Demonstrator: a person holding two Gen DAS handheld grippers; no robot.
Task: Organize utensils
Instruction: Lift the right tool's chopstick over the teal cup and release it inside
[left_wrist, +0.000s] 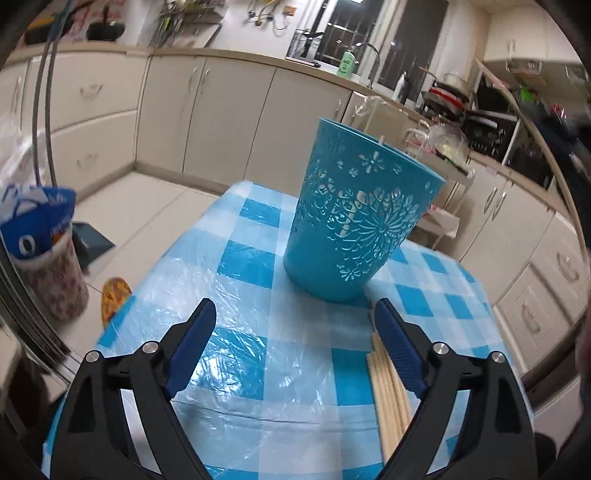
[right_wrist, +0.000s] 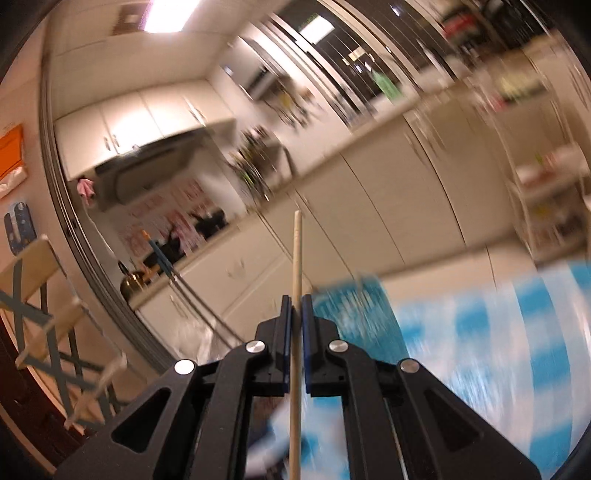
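A blue perforated holder cup (left_wrist: 354, 218) stands upright on the blue-and-white checked tablecloth (left_wrist: 251, 258), with a chopstick tip showing above its rim. Several wooden chopsticks (left_wrist: 388, 391) lie on the cloth beside my left gripper's right finger. My left gripper (left_wrist: 295, 314) is open and empty, a little short of the cup. In the blurred right wrist view my right gripper (right_wrist: 296, 306) is shut on a single wooden chopstick (right_wrist: 297, 251), which points forward and up. The blue cup (right_wrist: 354, 306) appears smeared just right of its fingers.
A floral bin with a blue bag (left_wrist: 40, 251) stands on the floor left of the table. Kitchen cabinets (left_wrist: 207, 110) and a cluttered counter run behind. A wooden folding chair (right_wrist: 48, 317) stands at the left in the right wrist view.
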